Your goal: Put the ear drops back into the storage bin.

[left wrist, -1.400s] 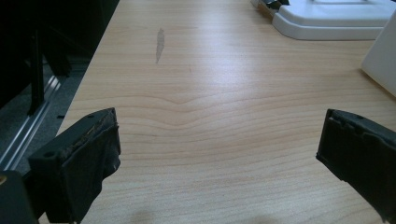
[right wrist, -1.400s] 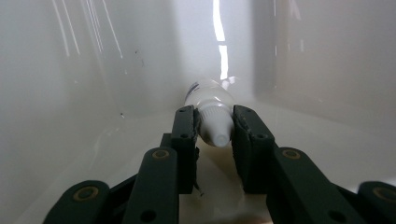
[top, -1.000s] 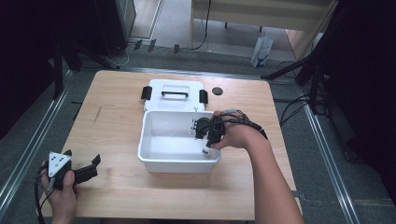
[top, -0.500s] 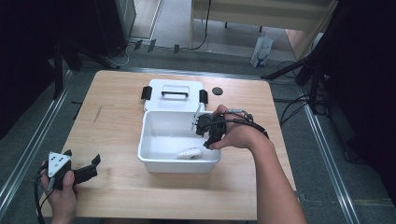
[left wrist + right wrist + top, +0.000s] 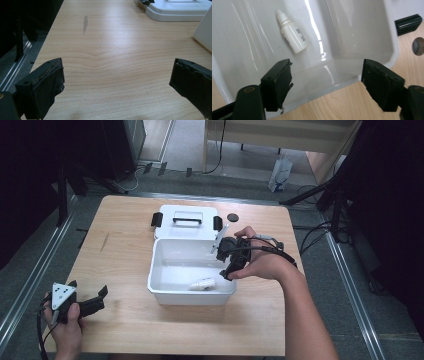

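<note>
This looks like a lab or recording room rather than a home. A bare wooden desk (image 5: pixel 125 250) stands on grey carpet, metal rails (image 5: pixel 30 285) run along both its side edges, black stand legs (image 5: pixel 320 200) and loose cables (image 5: pixel 320 232) (several trailing past the far corners) crowd the floor.

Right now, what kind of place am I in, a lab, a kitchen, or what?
Probably a lab or recording studio, not a kitchen: a bare wooden table on grey carpet, dark stands and cables around it, and a handheld gripper.

Overhead glare streaks white bin (image 5: pixel 352 37); surroundings dark.
</note>
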A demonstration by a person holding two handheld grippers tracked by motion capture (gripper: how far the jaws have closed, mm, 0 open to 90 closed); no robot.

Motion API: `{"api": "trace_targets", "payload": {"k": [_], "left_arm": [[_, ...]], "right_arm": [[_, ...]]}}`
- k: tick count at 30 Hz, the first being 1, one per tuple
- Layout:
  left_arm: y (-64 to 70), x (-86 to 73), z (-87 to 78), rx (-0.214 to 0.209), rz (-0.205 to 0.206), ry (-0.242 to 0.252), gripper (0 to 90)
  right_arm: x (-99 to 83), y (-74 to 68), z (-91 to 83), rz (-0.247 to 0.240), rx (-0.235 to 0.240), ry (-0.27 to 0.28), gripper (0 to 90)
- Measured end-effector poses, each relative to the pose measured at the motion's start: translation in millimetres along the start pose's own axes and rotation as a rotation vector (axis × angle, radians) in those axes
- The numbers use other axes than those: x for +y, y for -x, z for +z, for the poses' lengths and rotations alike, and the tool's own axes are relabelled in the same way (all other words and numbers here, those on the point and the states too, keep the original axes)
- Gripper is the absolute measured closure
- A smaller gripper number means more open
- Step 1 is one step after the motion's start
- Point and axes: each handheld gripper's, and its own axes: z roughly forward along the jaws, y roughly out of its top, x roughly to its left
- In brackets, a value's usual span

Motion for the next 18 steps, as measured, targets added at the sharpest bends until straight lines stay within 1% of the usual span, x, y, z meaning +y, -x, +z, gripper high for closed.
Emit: {"api": "trace_targets", "payload": {"k": [5, 8, 13, 18], "left_arm": [[0.1, 0.0, -0.1, 0.000, 0.001, 0.000, 0.1], [-0.1, 0.0, -0.1, 0.000, 0.003, -0.001, 0.1], [0.1, 0.0, 0.1, 0.000, 0.002, 0.002, 0.1], [0.2, -0.1, 0.1, 0.001, 0.000, 0.002, 0.1]], "right_arm": [[-8.6, -0.9, -10.8, 0.036, -0.045, 0.006, 9.9], [-14.7, -1.7, -15.8, 0.058, -0.048, -0.001, 0.0], [-27.6, -3.9, -23.2, 0.069, -0.046, 0.012, 0.0], [-44.2, -4.7, -25.5, 0.098, -0.055, 0.016, 0.0]]}}
